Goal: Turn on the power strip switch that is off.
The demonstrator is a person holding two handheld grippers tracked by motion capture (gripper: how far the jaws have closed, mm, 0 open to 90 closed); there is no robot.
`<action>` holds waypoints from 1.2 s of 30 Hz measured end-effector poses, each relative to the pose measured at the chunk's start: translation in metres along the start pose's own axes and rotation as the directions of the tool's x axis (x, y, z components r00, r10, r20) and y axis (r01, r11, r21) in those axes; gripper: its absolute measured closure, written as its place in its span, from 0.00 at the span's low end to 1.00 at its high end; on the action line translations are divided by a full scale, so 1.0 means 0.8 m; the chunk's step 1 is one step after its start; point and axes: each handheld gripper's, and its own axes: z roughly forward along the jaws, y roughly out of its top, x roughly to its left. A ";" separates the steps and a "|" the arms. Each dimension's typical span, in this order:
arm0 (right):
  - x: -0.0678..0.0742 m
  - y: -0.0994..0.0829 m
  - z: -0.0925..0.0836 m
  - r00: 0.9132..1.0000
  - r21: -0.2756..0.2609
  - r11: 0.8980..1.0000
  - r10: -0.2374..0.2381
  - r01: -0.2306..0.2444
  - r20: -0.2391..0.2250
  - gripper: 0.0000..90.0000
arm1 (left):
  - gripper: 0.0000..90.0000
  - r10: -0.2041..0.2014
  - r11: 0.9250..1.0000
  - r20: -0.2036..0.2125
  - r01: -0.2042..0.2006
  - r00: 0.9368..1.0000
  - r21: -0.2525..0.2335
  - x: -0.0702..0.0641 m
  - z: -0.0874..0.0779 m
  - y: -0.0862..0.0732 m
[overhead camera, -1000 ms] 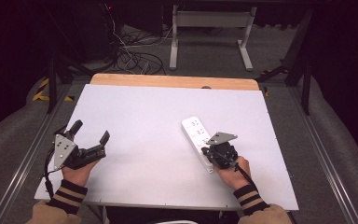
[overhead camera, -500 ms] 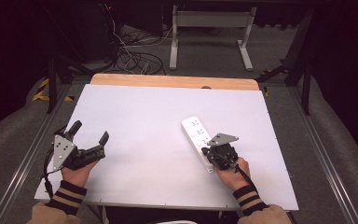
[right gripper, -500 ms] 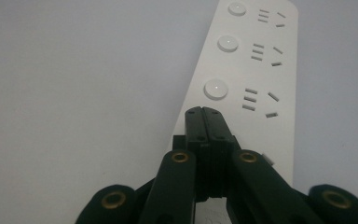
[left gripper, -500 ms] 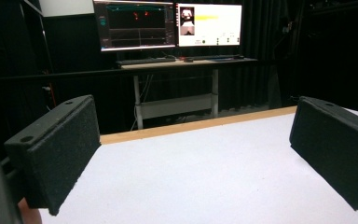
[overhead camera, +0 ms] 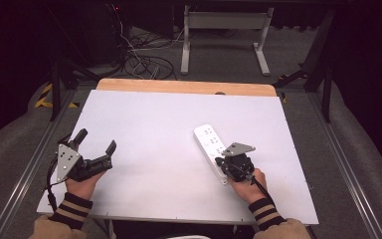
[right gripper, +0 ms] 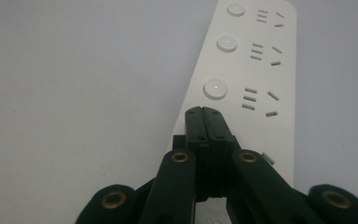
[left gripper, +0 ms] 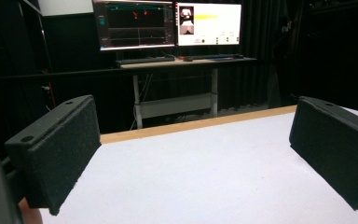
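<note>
White power strip (overhead camera: 211, 148) runs far-left from the right tongs (right gripper: 203, 116), pressed closed over its near end; left tongs (overhead camera: 97, 149) gape, well apart.

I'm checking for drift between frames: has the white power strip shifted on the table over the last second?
No. The power strip lies at the same angle and the same gap from the table's wooden far edge, under the right gripper.

The counter (overhead camera: 169, 129) has a white top with a wooden strip along its far edge. A white power strip (overhead camera: 210, 144) lies flat on its right half.
</note>
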 end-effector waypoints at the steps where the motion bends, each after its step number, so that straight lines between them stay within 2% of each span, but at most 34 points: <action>1: 0.000 0.000 0.000 1.000 0.000 1.000 -0.001 0.001 0.000 1.00 | 0.03 -0.001 1.000 0.000 0.001 1.000 0.000 0.000 0.000 0.000; 36: 0.000 -0.003 0.001 1.000 -0.015 1.000 0.003 -0.003 0.008 1.00 | 0.03 -0.002 1.000 0.001 0.002 1.000 0.007 0.000 -0.001 0.000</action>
